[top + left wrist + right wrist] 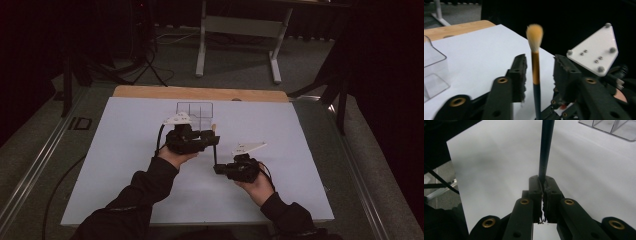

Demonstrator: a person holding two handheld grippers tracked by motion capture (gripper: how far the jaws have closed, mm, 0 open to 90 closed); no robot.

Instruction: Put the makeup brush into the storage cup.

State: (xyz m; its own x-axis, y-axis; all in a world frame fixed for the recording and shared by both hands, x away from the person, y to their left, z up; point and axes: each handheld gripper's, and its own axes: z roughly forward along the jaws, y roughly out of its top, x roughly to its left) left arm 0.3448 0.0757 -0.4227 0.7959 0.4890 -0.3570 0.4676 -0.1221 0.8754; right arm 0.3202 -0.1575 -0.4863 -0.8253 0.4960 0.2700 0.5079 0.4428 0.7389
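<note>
A brush with a dark handle [546, 150], an orange ferrule and pale orange bristles [534, 35] stands nearly upright over the white sheet. My right gripper [543, 182] is shut on the lower end of its handle. In the high view that gripper [220, 169] sits right of centre and the brush [215, 150] rises from it. My left gripper [539, 65] is open, with a jaw on either side of the brush's upper handle and a gap on both sides. From above, the left gripper [212, 139] is just in front of a clear plastic box [195, 112].
The clear divided box [434, 75] stands on the white sheet [125, 150], towards the far edge, and appears again as the box [611, 127] ahead of the right gripper. A wooden table edge [200, 93] runs behind the sheet. A grey plate [594, 50] tops the right gripper.
</note>
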